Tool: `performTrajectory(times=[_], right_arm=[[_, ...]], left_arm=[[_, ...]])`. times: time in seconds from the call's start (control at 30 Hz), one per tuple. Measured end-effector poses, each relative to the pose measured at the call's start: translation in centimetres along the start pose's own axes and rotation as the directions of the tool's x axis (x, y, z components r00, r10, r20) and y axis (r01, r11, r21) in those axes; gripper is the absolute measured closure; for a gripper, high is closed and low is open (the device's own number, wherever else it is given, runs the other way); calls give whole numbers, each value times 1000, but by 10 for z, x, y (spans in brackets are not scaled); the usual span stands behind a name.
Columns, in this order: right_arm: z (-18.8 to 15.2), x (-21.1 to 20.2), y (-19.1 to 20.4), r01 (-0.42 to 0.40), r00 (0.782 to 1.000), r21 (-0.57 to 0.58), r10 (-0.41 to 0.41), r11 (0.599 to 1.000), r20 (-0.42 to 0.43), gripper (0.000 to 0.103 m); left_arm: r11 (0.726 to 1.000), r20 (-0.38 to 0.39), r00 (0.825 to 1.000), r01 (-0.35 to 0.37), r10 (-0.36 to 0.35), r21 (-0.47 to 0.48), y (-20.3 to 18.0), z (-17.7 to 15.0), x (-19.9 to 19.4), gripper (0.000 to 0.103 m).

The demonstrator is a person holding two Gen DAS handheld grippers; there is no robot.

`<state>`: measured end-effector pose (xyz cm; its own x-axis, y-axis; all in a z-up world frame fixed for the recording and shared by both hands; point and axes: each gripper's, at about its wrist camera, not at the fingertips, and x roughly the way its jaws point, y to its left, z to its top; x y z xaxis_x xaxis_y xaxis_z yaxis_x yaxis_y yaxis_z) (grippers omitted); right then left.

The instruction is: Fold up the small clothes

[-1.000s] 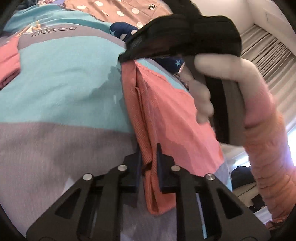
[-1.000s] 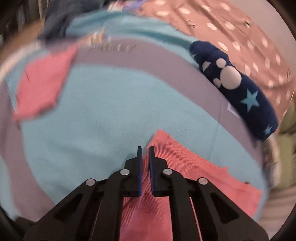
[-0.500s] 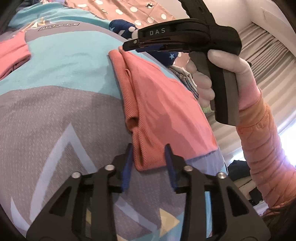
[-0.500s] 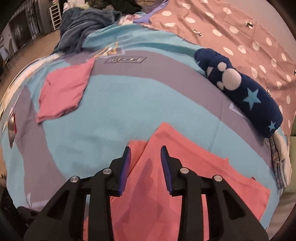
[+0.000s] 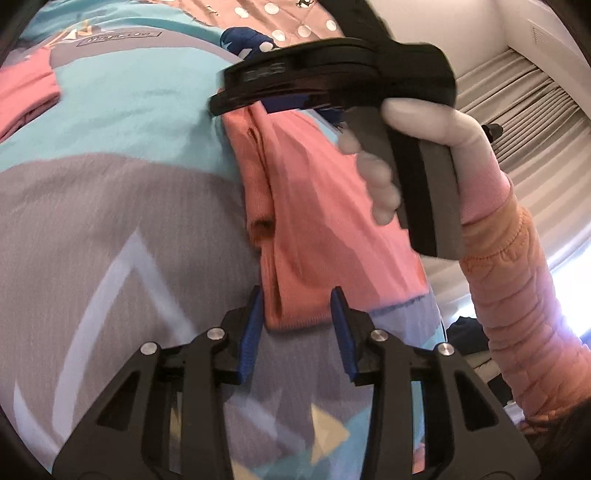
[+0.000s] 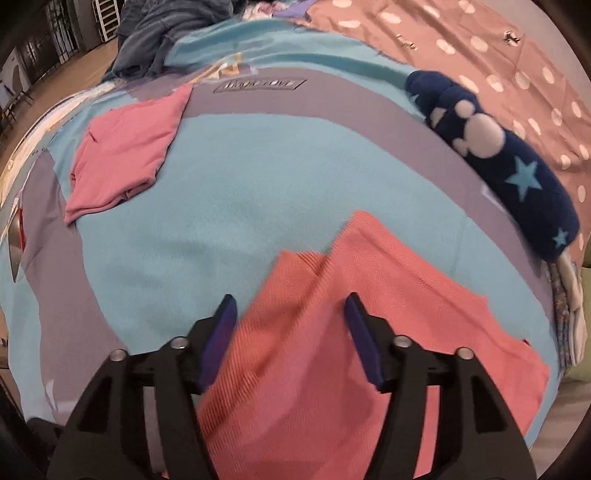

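Note:
A coral-pink small garment [image 5: 317, 206] lies folded lengthwise on the blue and grey bedspread [image 5: 122, 110]. It also shows in the right wrist view [image 6: 332, 332]. My left gripper [image 5: 297, 295] is open, its jaws astride the garment's near end and empty. My right gripper [image 6: 291, 306] is open above the garment's far corner, holding nothing. In the left wrist view the right gripper's black body [image 5: 332, 77] hovers over the garment's far end, held by a hand in a pink sleeve.
A second pink garment [image 6: 125, 147] lies folded at the far left of the bedspread. A navy star-patterned plush roll [image 6: 498, 162] lies along the right side. A dotted pink sheet [image 6: 480, 44] and dark blue cloth [image 6: 162, 29] lie beyond. Curtains [image 5: 528, 99] hang to the right.
Both grippers were shut on the coral garment a second ago. Both have opened and let it go, and it now lies flat on the bedspread.

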<state>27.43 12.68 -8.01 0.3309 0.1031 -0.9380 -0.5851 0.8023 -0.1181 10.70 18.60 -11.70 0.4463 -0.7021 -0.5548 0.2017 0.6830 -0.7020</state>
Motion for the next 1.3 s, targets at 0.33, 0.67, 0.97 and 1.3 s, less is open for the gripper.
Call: performTrajectory(times=[0.33, 0.67, 0.97, 1.3], right_arm=[[-3, -2, -25, -99, 987, 66, 90, 993, 133, 94], [-104, -90, -34, -127, 939, -8, 123, 992, 321, 70], [-232, -99, 64, 68, 920, -287, 51, 956, 389, 39], [-227, -78, 81, 287, 901, -233, -179, 929, 395, 38]], left_arm=[[997, 35, 997, -72, 73, -11, 2, -7, -7, 99], [989, 109, 983, -150, 148, 16, -1, -13, -32, 66], [967, 130, 966, -237, 224, 96, 2, 42, -39, 43], [985, 26, 990, -143, 142, 93, 19, 90, 38, 31]])
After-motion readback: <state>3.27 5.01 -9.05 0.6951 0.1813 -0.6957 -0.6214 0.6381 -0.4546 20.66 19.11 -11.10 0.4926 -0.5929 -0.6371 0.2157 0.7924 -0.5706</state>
